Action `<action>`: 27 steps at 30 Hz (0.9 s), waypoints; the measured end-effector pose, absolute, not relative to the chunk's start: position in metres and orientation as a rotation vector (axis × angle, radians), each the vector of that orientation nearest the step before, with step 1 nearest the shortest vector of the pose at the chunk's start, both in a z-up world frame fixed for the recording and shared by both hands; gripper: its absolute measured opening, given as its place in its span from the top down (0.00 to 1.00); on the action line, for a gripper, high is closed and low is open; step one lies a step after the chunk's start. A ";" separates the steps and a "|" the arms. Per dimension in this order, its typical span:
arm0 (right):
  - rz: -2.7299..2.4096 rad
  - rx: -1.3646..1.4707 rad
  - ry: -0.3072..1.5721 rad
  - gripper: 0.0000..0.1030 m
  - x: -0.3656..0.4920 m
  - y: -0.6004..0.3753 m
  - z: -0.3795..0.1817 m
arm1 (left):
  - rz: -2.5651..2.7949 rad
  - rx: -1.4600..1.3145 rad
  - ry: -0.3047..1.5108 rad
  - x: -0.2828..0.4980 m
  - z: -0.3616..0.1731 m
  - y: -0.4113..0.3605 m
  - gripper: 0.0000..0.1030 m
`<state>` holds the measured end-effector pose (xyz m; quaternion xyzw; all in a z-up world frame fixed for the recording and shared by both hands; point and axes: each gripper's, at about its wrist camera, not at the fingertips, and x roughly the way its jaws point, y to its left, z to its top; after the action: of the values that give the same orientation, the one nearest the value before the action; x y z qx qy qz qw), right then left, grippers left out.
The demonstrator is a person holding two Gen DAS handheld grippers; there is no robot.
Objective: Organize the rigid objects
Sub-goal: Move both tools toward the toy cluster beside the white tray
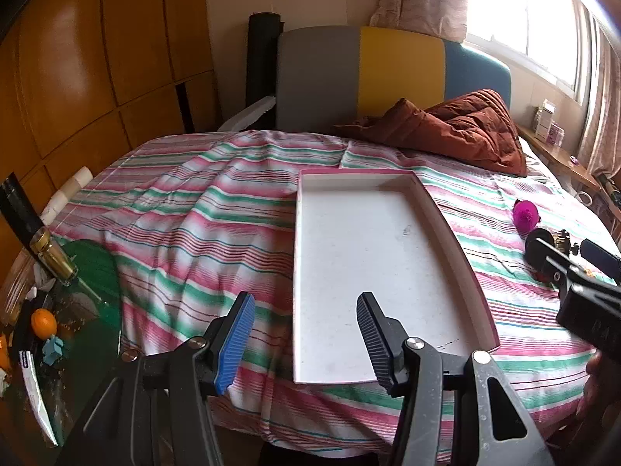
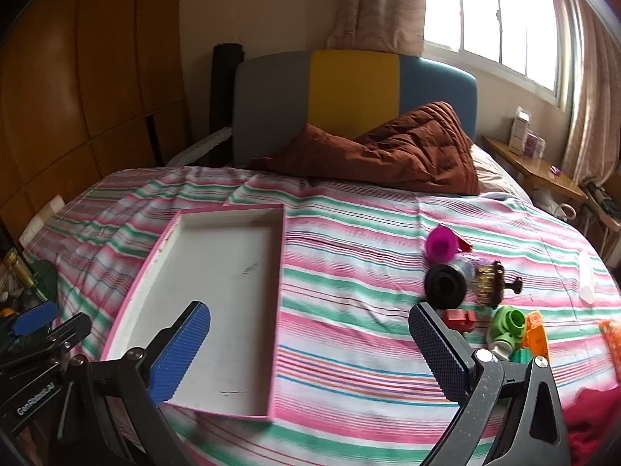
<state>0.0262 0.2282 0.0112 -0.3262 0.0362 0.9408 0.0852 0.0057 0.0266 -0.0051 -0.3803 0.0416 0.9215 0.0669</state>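
Pink-rimmed tray lying lengthwise toward headboard, both claws open, empty

Both wrist views angled down from the bed's foot toward the headboard at twelve o'clock. Left view close above the pink-rimmed tray; right view farther right, tray at ten o'clock. Shared: tray, striped sheet, headboard.
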 end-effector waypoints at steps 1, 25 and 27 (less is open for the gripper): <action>2.800 -0.972 0.118 0.00 0.027 0.234 0.012 | 2.777 -1.140 0.132 0.006 -0.005 0.028 0.46; 2.402 -0.934 0.808 0.00 0.091 0.500 0.000 | 2.436 -1.052 0.169 -0.007 0.007 0.129 0.42; 2.382 -0.908 0.899 0.00 0.102 0.514 -0.010 | 2.393 -1.060 0.184 -0.007 0.006 0.144 0.42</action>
<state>0.1016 0.5144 -0.0096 -0.3278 0.3247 0.8602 0.2173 -0.0075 0.1443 0.0057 -0.3906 0.0679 0.8816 0.2561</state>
